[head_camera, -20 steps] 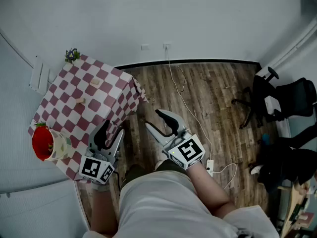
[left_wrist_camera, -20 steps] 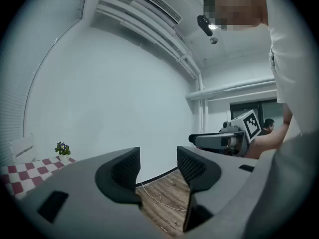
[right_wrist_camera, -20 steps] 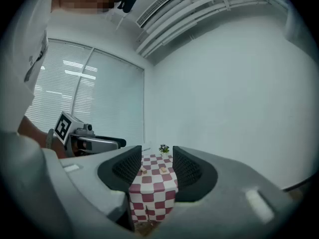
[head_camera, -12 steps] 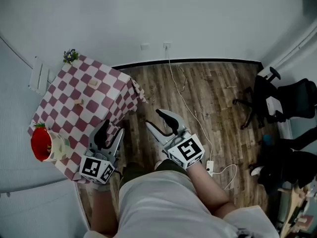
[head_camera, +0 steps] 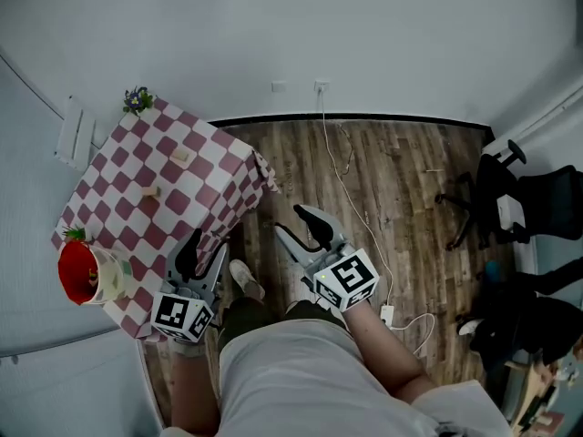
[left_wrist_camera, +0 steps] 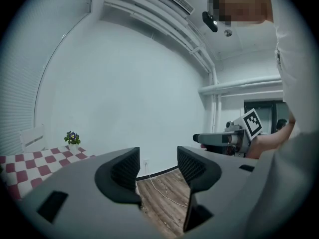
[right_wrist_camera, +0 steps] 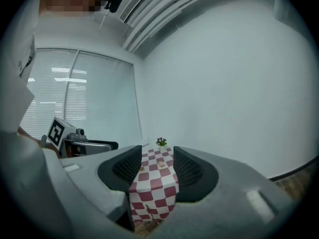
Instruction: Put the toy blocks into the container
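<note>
Two small wooden toy blocks [head_camera: 180, 156] [head_camera: 150, 190] lie apart on the table with a red-and-white checked cloth [head_camera: 219, 167]. A red container [head_camera: 77, 271] stands at the table's near left corner. My left gripper [head_camera: 202, 248] hangs open and empty over the table's near edge. My right gripper [head_camera: 305, 226] is open and empty above the wooden floor, right of the table. In the right gripper view the blocks [right_wrist_camera: 162, 164] [right_wrist_camera: 142, 168] show far off between the open jaws of the right gripper [right_wrist_camera: 154, 169]. The left gripper [left_wrist_camera: 157, 169] points at the wall and floor.
A small potted flower [head_camera: 138, 99] stands at the table's far corner. A white cable [head_camera: 351, 185] runs over the floor to a power strip [head_camera: 385, 314]. Black office chairs [head_camera: 537, 194] stand at the right. My shoe [head_camera: 244, 279] is beside the table.
The head view has shifted a little, so the table sits slightly nearer and more to the right. A shoe now shows between the grippers. Both grippers stay open and empty.
</note>
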A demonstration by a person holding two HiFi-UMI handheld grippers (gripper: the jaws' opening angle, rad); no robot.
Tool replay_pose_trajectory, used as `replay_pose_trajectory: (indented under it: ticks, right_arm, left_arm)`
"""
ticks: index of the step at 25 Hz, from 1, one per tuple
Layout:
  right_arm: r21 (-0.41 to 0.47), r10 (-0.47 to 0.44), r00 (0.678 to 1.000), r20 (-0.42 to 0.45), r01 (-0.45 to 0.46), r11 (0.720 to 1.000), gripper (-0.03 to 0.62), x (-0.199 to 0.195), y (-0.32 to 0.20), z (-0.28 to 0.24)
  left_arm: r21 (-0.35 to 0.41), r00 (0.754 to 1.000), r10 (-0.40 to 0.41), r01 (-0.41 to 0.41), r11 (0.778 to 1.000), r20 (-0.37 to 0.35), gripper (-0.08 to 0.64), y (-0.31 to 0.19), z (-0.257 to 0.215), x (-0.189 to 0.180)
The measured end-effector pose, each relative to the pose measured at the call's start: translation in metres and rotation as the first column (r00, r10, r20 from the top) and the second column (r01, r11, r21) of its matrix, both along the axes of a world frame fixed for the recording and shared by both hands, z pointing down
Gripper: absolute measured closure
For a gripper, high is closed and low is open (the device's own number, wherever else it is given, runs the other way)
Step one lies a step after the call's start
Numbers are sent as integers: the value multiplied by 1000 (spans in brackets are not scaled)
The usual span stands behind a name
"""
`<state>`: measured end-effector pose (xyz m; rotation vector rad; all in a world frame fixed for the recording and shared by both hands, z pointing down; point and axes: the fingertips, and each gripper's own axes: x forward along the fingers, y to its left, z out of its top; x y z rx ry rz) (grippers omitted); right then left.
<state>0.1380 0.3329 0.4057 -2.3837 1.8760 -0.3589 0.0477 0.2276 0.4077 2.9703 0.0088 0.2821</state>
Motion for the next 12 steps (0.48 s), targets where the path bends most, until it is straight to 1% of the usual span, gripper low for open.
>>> replay_pose_trajectory:
  ticks: [7,12]
  right_arm:
    - [-64,-40,999,-1,40,997,396,33,-88,10]
    - [-114,-92,996,12,92,989,396,42,-160,20]
  left_arm:
    - [-46,999,-47,48,998,21,342,-86,21,26]
    - [-82,993,-108,112,990,50,342,-155,36,31]
